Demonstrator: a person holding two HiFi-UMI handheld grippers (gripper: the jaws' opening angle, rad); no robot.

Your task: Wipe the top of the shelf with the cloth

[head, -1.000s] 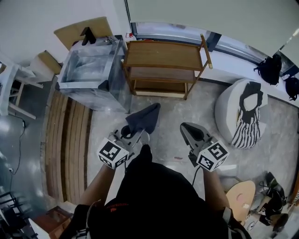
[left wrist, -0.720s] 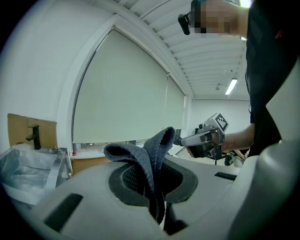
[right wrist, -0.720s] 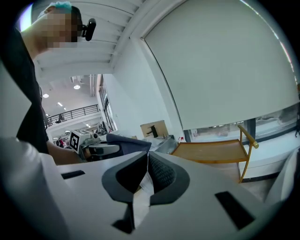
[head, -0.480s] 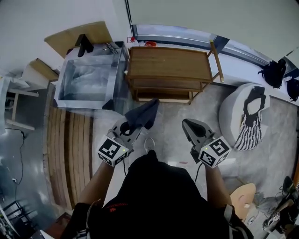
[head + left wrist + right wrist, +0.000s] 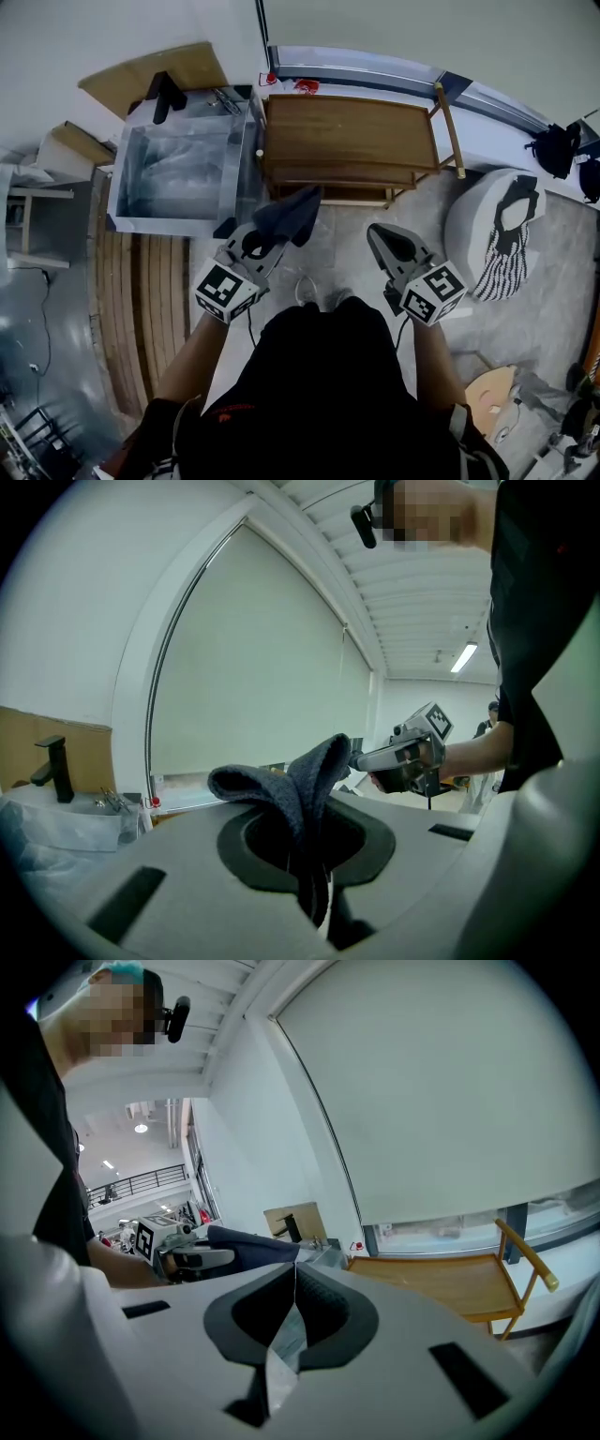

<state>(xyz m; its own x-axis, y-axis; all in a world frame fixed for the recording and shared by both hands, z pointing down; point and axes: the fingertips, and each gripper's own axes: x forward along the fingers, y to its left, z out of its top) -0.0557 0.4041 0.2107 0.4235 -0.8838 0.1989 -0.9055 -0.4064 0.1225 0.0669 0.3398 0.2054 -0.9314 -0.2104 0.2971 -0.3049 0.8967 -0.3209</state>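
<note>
Holds the dark grey cloth (image 5: 292, 214) clamped in the left gripper (image 5: 269, 238), up in the air just in front of the wooden shelf (image 5: 349, 131), not on its top. Holds the right gripper (image 5: 382, 240) alongside, jaws pressed together, empty.

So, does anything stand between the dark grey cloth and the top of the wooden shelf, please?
Nothing visible does: the dark grey cloth, held in the left hand-held gripper, hangs in front of the brown wooden shelf, whose top lies bare.
</note>
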